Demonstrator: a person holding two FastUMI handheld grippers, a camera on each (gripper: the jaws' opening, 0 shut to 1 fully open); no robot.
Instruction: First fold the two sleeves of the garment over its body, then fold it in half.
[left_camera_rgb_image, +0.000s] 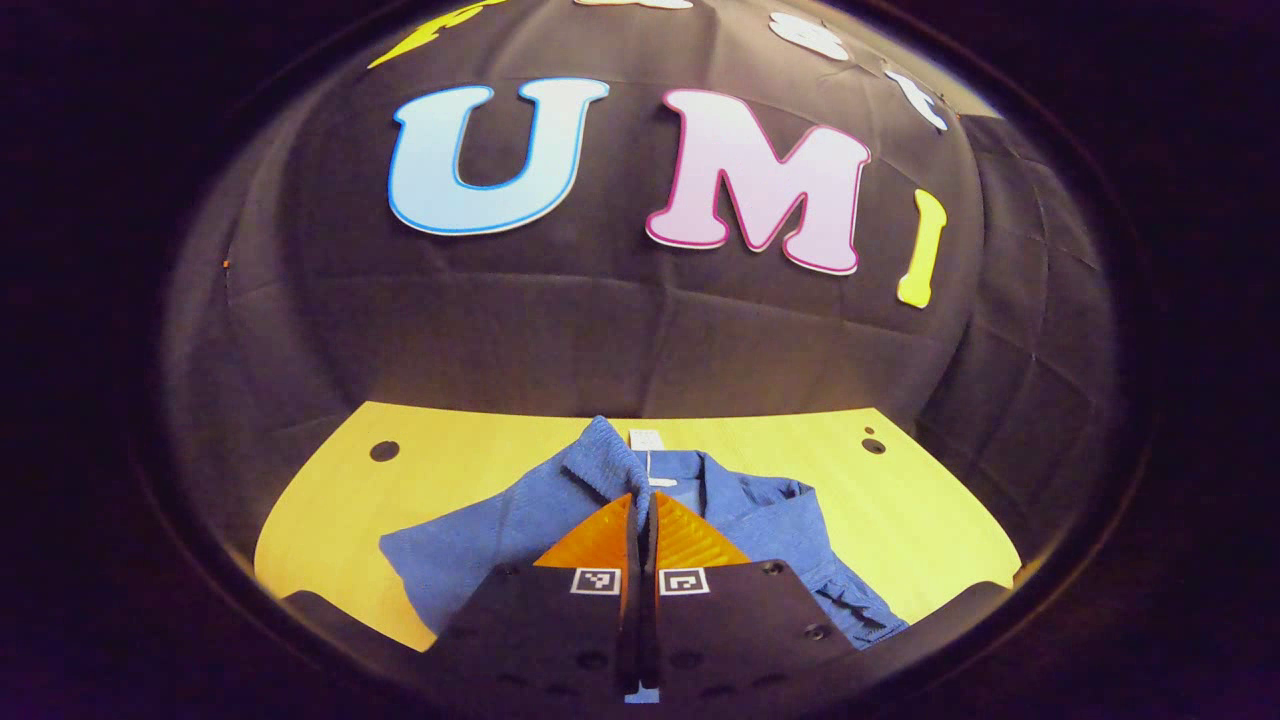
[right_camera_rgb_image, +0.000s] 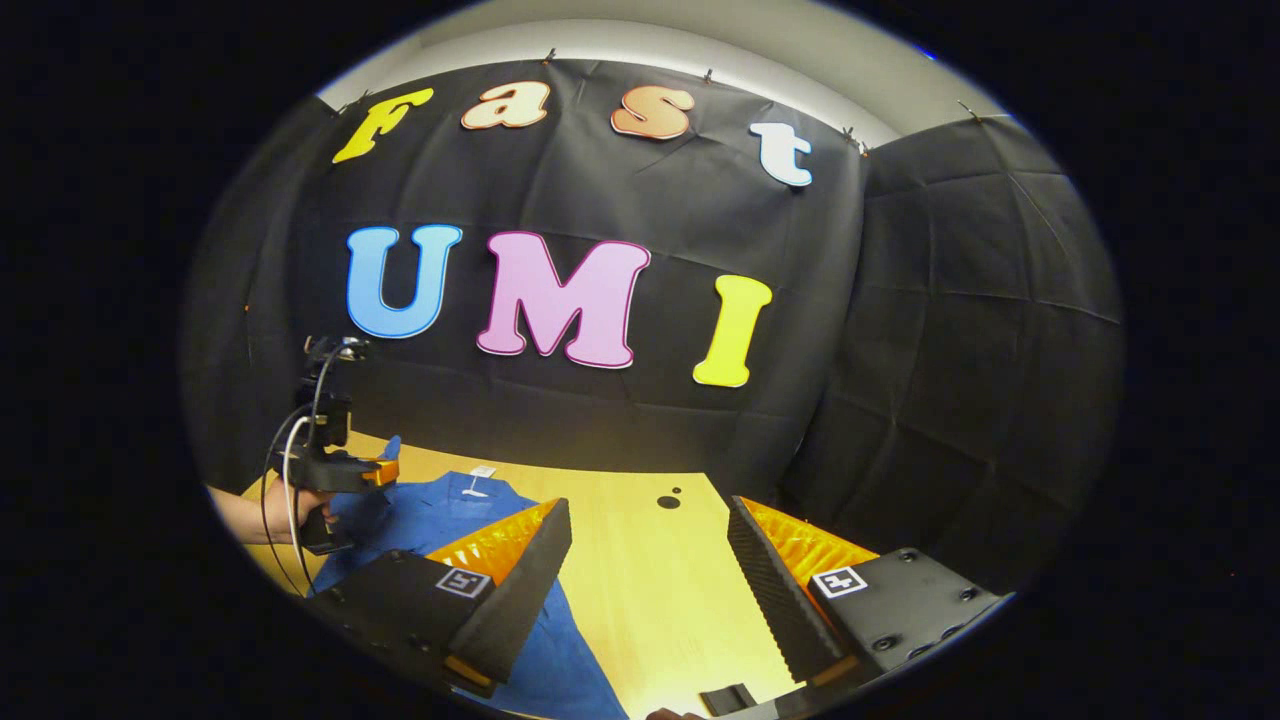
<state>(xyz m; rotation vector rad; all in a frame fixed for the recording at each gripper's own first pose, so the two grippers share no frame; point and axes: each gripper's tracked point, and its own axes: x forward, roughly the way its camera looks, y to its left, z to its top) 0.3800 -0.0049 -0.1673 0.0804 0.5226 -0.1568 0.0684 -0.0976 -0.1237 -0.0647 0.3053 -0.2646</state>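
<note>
We take the step in hand to be the first sleeve fold. The left claw (left_camera_rgb_image: 641, 520) is clenched on a raised fold of the blue garment (left_camera_rgb_image: 480, 545), which lies on the desk (left_camera_rgb_image: 930, 500) just ahead of and beneath it. The right claw (right_camera_rgb_image: 650, 560) is released, the garment (right_camera_rgb_image: 450, 510) to its left. Next, we judge, the pinched cloth must be carried across the body and laid flat. A small neck label (left_camera_rgb_image: 645, 440) shows no readable writing.
</note>
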